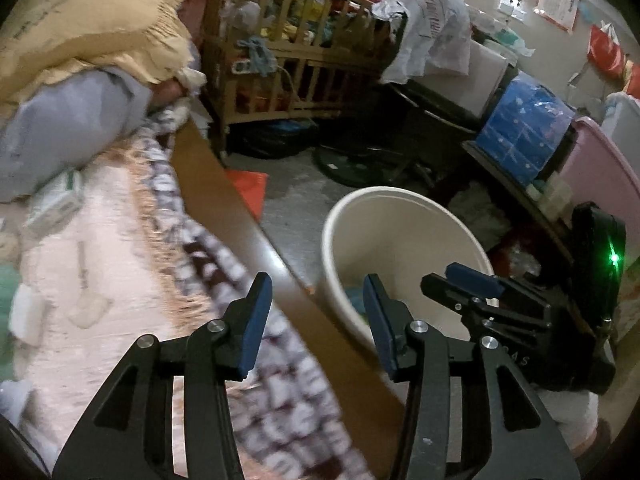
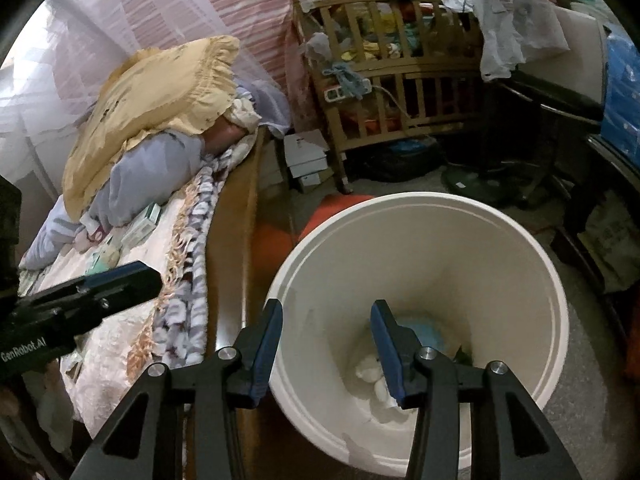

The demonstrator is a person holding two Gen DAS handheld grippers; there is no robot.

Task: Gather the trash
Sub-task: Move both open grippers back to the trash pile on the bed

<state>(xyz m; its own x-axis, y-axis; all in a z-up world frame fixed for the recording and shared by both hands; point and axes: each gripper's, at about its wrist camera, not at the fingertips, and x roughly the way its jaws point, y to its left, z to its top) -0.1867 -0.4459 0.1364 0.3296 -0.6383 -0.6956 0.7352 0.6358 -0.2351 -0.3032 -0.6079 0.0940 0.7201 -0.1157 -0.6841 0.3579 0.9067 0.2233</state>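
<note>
A cream plastic bin (image 2: 440, 248) stands on the floor beside the bed. At its bottom lie white crumpled wads (image 2: 370, 370) and a light blue piece (image 2: 430, 332). My right gripper (image 2: 326, 306) hangs open over the bin's near left rim, with nothing between its blue pads. My left gripper (image 1: 316, 284) is open too and holds nothing; it straddles the bed's wooden side rail (image 1: 240, 208), with the bin (image 1: 400, 232) just to its right. The right gripper (image 1: 472, 276) shows over the bin in the left wrist view. The left gripper (image 2: 140, 276) shows above the bedspread in the right wrist view.
On the bed lie a yellow frilled pillow (image 2: 160, 100), a grey-blue cushion (image 2: 152, 168) and small boxes and packets (image 2: 140, 224). Behind the bin stand a cluttered wooden crib (image 2: 392, 80), white boxes (image 2: 308, 156) and a fan base (image 2: 472, 184). An orange mat (image 1: 248, 188) lies on the floor.
</note>
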